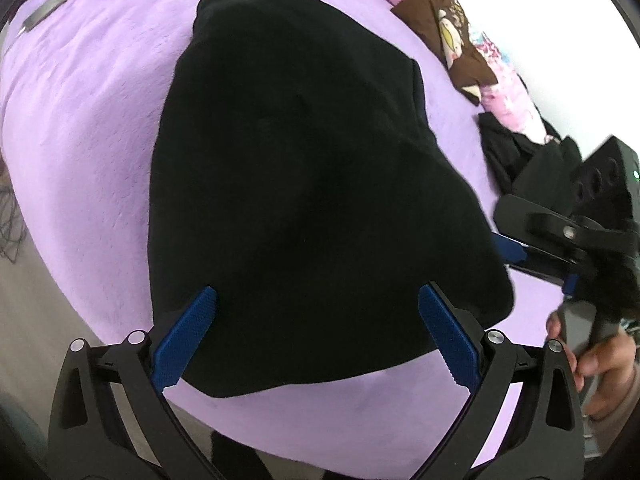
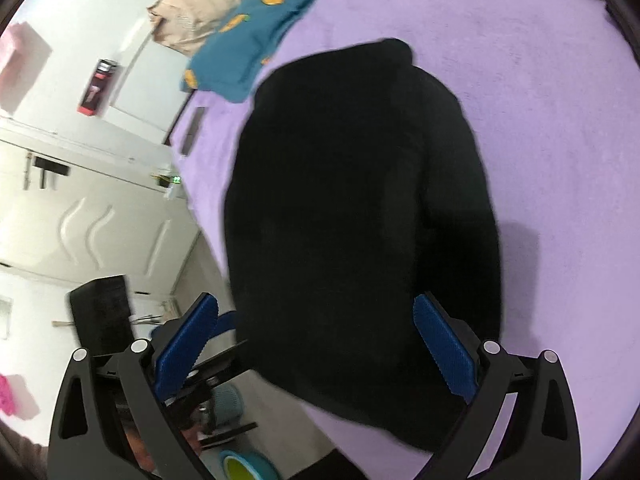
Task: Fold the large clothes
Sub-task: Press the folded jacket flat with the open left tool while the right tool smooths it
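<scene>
A large black garment lies in a bulky folded heap on a bed with a purple fleece cover. My left gripper is open above the garment's near edge, its blue pads on either side, holding nothing. My right gripper is open too, above the same garment at its near right side, empty. The right gripper also shows at the right edge of the left wrist view, beside the garment, with the person's hand on its handle.
A teal cloth with orange patches and a beige pillow lie at the bed's head. A pink floral bolster, a brown printed cloth and another black garment lie along the far right. White cupboards stand beside the bed.
</scene>
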`<action>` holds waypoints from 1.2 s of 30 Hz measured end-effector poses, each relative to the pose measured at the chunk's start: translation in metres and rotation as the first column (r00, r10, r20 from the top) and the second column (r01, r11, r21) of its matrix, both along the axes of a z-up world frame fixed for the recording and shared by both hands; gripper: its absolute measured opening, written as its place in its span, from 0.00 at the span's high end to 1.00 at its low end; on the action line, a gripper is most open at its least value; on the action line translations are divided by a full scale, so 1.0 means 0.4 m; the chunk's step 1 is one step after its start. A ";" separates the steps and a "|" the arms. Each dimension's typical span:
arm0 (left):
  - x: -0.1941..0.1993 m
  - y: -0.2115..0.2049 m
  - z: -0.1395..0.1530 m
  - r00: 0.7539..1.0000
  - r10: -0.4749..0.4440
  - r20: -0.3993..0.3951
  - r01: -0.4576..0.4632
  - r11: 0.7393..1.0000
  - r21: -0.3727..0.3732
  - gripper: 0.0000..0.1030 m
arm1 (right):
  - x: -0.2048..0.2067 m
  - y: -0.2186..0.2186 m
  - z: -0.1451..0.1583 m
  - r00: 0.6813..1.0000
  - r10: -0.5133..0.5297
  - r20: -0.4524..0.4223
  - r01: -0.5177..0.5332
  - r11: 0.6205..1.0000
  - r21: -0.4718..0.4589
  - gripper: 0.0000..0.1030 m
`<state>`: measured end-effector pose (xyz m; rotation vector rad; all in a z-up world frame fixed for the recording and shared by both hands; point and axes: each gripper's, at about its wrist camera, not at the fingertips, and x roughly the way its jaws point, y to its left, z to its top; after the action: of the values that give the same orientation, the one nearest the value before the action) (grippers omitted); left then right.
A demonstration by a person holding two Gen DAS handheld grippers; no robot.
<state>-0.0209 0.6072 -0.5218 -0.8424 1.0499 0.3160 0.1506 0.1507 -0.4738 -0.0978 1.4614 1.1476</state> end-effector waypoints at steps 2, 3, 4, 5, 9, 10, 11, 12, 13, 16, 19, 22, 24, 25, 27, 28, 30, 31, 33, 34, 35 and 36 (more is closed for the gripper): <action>0.015 -0.022 -0.010 0.999 -0.031 -0.026 0.032 0.999 0.037 0.06 | 0.008 0.001 -0.035 0.998 -0.010 0.057 0.015 0.997 -0.079 0.07; 0.024 -0.036 -0.015 0.998 -0.049 -0.043 0.052 0.997 0.061 0.06 | 0.011 0.005 -0.052 0.996 -0.006 0.086 0.016 0.993 -0.114 0.08; 0.029 -0.048 -0.019 0.997 -0.060 -0.052 0.064 0.995 0.076 0.06 | 0.013 0.004 -0.068 0.994 0.002 0.112 0.014 0.989 -0.145 0.08; 0.036 -0.057 -0.023 0.996 -0.069 -0.058 0.073 0.994 0.082 0.06 | 0.014 0.003 -0.079 0.991 0.008 0.136 0.015 0.986 -0.164 0.09; 0.070 -0.099 -0.040 0.988 -0.107 -0.110 0.122 0.983 0.137 0.06 | 0.003 0.015 -0.114 0.960 0.072 0.270 -0.010 0.975 -0.223 0.06; 0.073 -0.102 -0.048 0.989 -0.096 -0.112 0.110 0.985 0.134 0.06 | 0.005 0.017 -0.130 0.958 0.076 0.276 -0.010 0.972 -0.235 0.06; 0.078 -0.101 -0.055 0.990 -0.085 -0.109 0.098 0.987 0.124 0.06 | 0.010 0.020 -0.156 0.959 0.074 0.272 -0.002 0.967 -0.254 0.06; 0.084 -0.100 -0.063 0.992 -0.074 -0.107 0.086 0.990 0.113 0.06 | 0.012 0.021 -0.167 0.960 0.067 0.272 0.007 0.964 -0.265 0.06; 0.092 -0.100 -0.070 0.992 -0.071 -0.107 0.083 0.990 0.111 0.06 | 0.017 0.023 -0.182 0.963 0.054 0.265 0.021 0.962 -0.272 0.06; 0.116 -0.109 -0.086 0.988 -0.069 -0.142 0.090 0.984 0.152 0.06 | 0.023 0.029 -0.193 0.968 0.026 0.248 0.042 0.963 -0.267 0.06; 0.114 -0.089 -0.063 0.990 -0.023 -0.137 0.040 0.992 0.118 0.06 | 0.018 0.028 -0.158 0.967 0.039 0.250 0.033 0.960 -0.278 0.06; 0.110 -0.062 -0.023 0.990 -0.007 -0.142 0.019 0.997 0.081 0.06 | 0.017 0.046 -0.087 0.968 0.053 0.245 0.022 0.955 -0.295 0.06; 0.106 -0.050 0.007 0.990 0.003 -0.142 0.009 0.996 0.083 0.06 | 0.019 0.064 -0.025 0.960 0.060 0.273 0.023 0.956 -0.292 0.06; 0.106 -0.049 0.021 0.989 0.004 -0.146 0.010 0.995 0.095 0.06 | 0.023 0.079 0.010 0.954 0.062 0.292 0.026 0.958 -0.285 0.06; 0.108 -0.052 0.039 0.991 0.000 -0.137 0.014 0.995 0.098 0.06 | 0.036 0.112 0.065 0.951 0.064 0.303 0.016 0.967 -0.256 0.06; 0.109 -0.055 0.048 0.992 -0.002 -0.129 0.015 0.994 0.104 0.06 | 0.043 0.135 0.086 0.949 0.066 0.307 0.011 0.970 -0.243 0.06; 0.103 -0.061 0.054 0.993 -0.011 -0.119 0.023 0.994 0.104 0.06 | 0.058 0.186 0.124 0.946 0.077 0.314 -0.008 0.977 -0.214 0.06; 0.108 -0.063 0.052 0.993 -0.014 -0.116 0.026 0.995 0.097 0.06 | 0.063 0.210 0.132 0.946 0.086 0.314 -0.020 0.978 -0.208 0.06; 0.087 -0.061 0.047 0.994 -0.007 -0.113 0.016 0.996 0.083 0.06 | 0.075 0.268 0.130 0.941 0.113 0.320 -0.040 0.973 -0.228 0.06; 0.093 -0.061 0.043 0.994 -0.005 -0.112 0.014 0.997 0.081 0.06 | 0.082 0.303 0.124 0.939 0.133 0.318 -0.054 0.968 -0.245 0.06; 0.096 -0.058 0.039 0.994 -0.004 -0.112 0.013 0.997 0.080 0.06 | 0.084 0.309 0.114 0.939 0.137 0.316 -0.058 0.967 -0.249 0.06; 0.096 -0.056 0.037 0.994 -0.002 -0.111 0.011 0.997 0.080 0.06 | 0.088 0.338 0.103 0.945 0.143 0.295 -0.070 0.967 -0.244 0.06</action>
<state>0.0177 0.5848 -0.5070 -0.7558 1.1360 0.4005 0.1856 0.2859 -0.4328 -0.5048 1.3120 0.9922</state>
